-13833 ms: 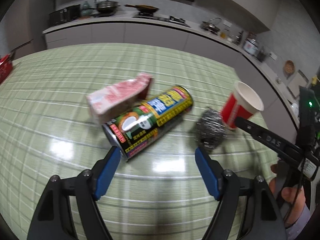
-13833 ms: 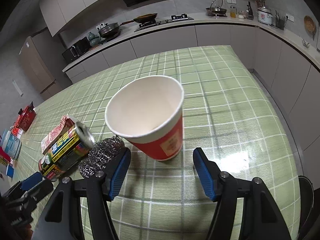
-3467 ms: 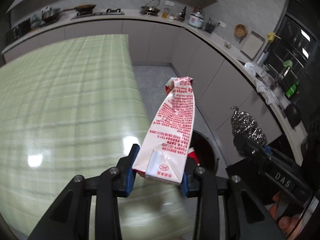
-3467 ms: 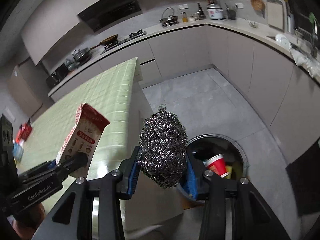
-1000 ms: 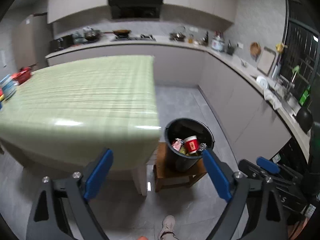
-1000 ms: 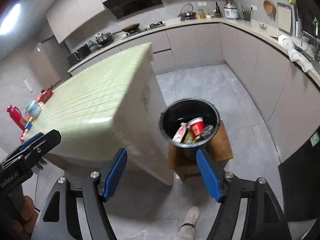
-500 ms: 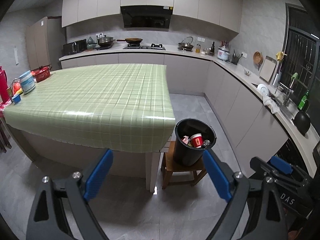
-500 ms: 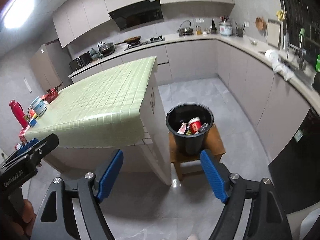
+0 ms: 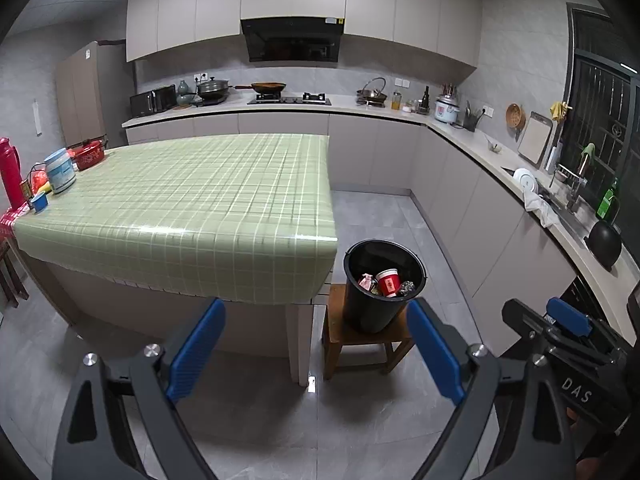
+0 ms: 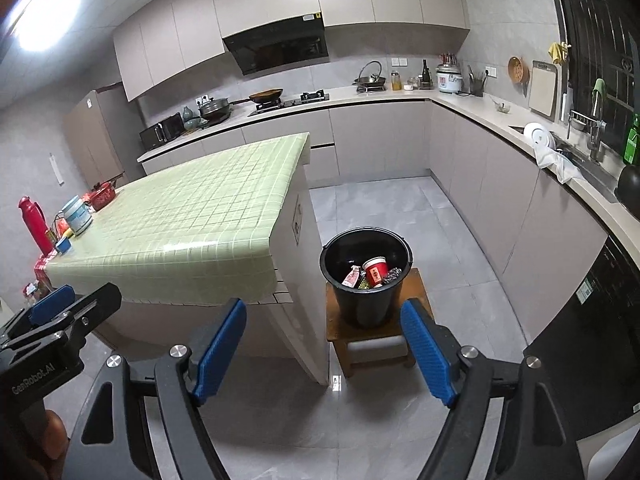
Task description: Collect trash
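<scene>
- Beside the green-checked table (image 9: 192, 200), seen from the left wrist view, a black bin (image 9: 382, 284) stands on a low wooden stool (image 9: 360, 344) just off the table's near corner. The trash lies inside it: a red paper cup (image 9: 388, 282), a crumpled carton (image 9: 366, 281) and a steel scourer (image 9: 408, 287).
- The left gripper (image 9: 316, 350) hangs well short of the bin, blue pads spread wide with nothing between them.
- From the bin, the table top near it looks bare of trash; only jars and a red flask (image 9: 10, 172) sit at the table's far left end, and those do not look like litter.
- Over the bin from the right wrist view, the same cup (image 10: 376, 271), carton (image 10: 351, 277) and scourer (image 10: 393, 274) rest below the bin's rim (image 10: 366, 234).
- The right gripper (image 10: 324, 354) is also empty, its jaws parted and clear of the bin.
- My reading: collecting is about finished. To do the last step well, keep both tools apart from the bin and stool so nothing tips, and scan the table and the floor around the stool for any missed piece.
</scene>
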Tool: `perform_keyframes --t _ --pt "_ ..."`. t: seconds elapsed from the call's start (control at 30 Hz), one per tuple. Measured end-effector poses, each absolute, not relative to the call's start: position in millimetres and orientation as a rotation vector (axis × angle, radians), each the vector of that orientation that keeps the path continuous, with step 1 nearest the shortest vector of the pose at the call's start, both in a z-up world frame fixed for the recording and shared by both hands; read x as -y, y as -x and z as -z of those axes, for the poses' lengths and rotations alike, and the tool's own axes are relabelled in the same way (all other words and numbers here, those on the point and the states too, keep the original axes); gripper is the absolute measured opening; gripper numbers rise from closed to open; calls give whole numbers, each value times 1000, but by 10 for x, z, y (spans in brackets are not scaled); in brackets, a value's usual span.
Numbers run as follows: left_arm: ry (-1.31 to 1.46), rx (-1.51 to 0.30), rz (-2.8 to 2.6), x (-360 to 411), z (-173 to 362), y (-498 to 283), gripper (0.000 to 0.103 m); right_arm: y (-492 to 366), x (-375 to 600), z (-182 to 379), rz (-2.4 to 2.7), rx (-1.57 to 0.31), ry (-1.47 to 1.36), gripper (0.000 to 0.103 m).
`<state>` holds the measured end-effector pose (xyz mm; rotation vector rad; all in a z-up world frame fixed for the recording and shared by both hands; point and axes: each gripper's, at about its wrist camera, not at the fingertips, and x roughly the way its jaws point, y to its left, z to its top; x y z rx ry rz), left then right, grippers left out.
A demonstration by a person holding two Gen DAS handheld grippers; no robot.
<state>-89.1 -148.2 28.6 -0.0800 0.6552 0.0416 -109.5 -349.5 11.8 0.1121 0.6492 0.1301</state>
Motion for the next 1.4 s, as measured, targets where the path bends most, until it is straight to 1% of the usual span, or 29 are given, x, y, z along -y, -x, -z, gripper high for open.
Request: perform_keyframes --t 0.57,1.4 --pt "65 -674 -57 1519 -257 983 93 1113 3479 -123 -137 -665 -115 81" --pt "86 -708 -23 1477 -237 886 93 1108 3470 -71 -122 -669 -127 81"
